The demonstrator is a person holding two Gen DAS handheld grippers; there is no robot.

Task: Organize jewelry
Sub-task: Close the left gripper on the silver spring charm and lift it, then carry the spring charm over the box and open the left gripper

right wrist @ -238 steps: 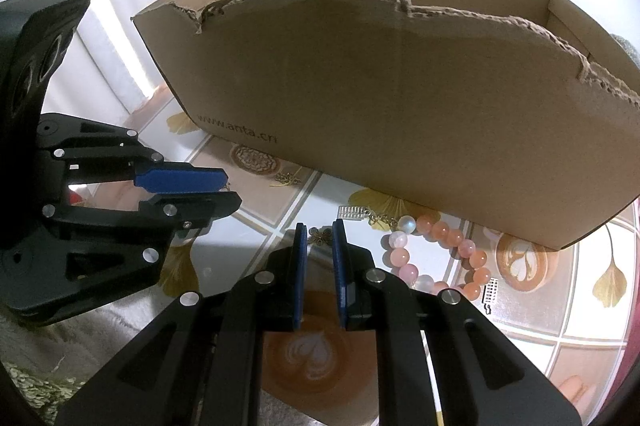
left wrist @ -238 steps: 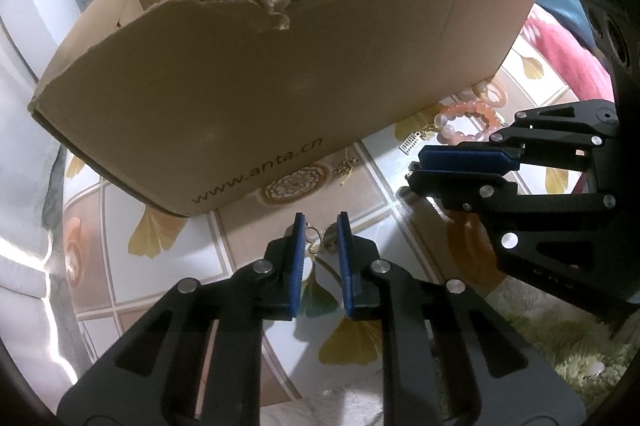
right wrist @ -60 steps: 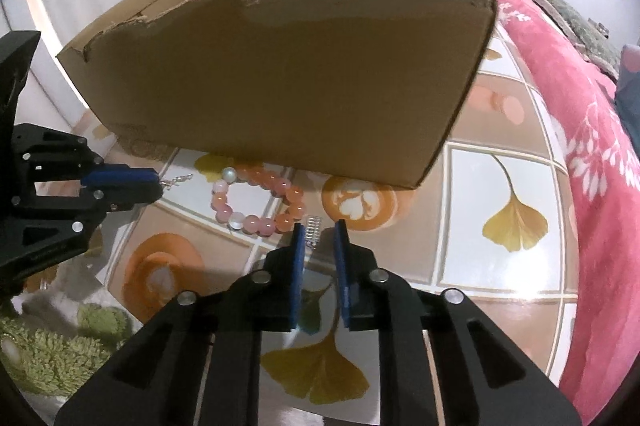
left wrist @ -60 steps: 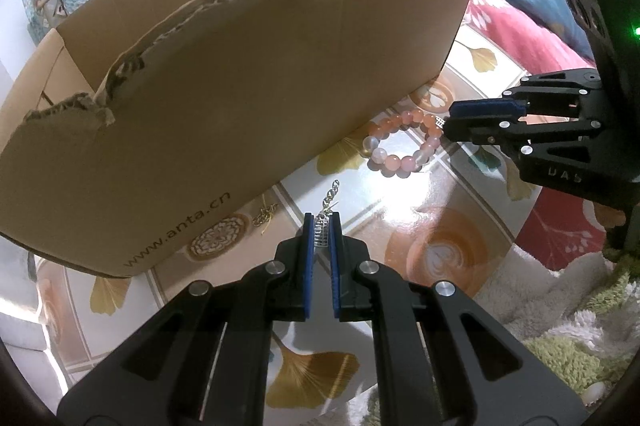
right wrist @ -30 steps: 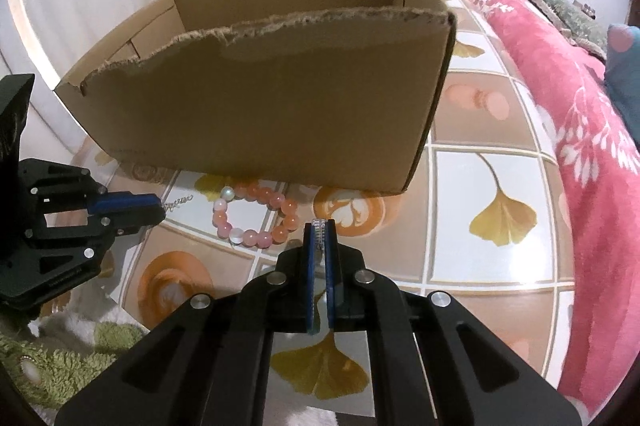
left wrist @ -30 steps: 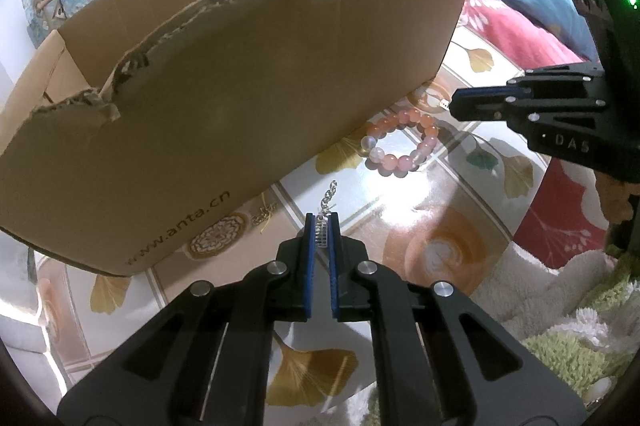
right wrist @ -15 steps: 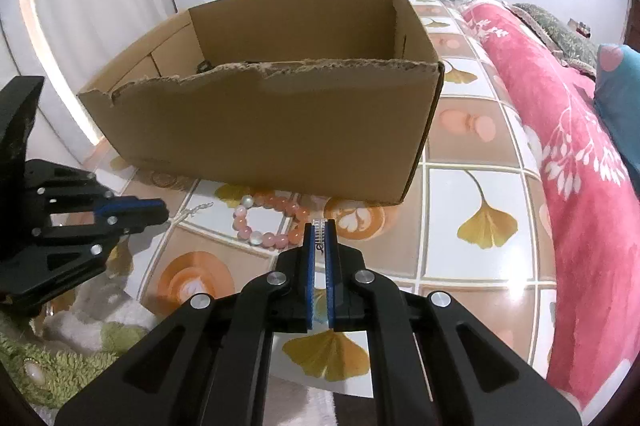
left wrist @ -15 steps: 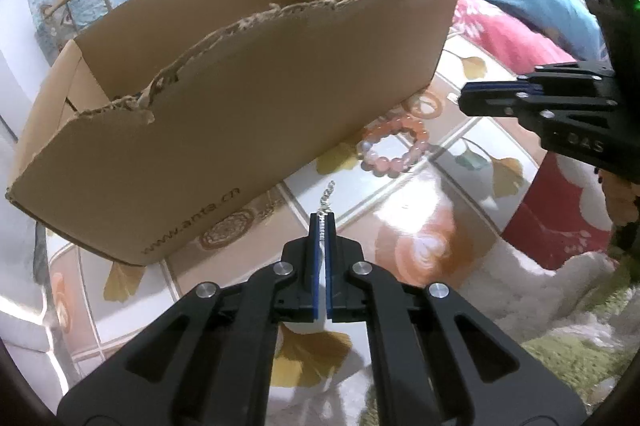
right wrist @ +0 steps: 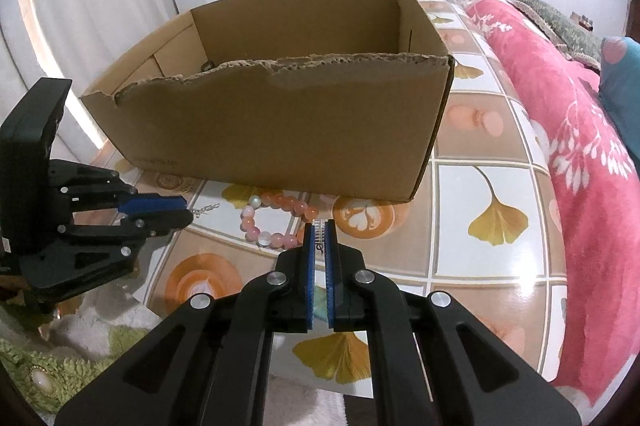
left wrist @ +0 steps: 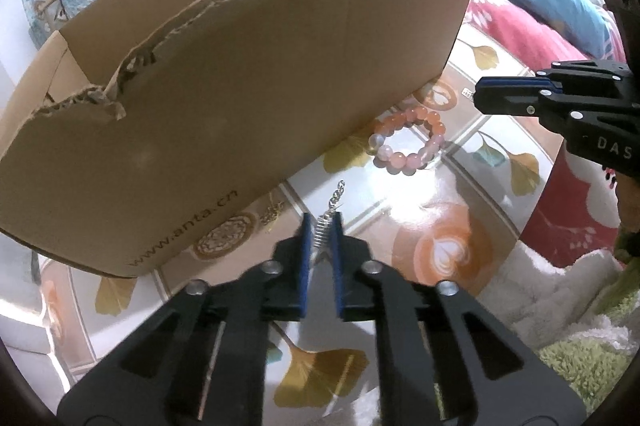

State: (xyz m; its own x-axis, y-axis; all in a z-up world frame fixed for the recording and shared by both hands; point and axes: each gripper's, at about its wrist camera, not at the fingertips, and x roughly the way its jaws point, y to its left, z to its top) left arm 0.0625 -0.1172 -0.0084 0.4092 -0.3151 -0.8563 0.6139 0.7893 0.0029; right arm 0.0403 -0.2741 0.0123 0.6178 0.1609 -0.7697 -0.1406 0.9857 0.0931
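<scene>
Fingers of my left gripper [left wrist: 320,226] pinch a small silver chain piece [left wrist: 325,232]; my right gripper [right wrist: 319,232] pinches another silver piece [right wrist: 319,230], ready for the cardboard box [right wrist: 280,129] at twelve o'clock. Pink bead bracelet [right wrist: 276,220] waits between, at eleven.

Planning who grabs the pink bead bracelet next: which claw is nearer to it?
Right, by a little. The right claw sits just beside the bead bracelet, shut on a small silver piece. The left claw is farther off on the other side, holding a silver chain piece.
</scene>
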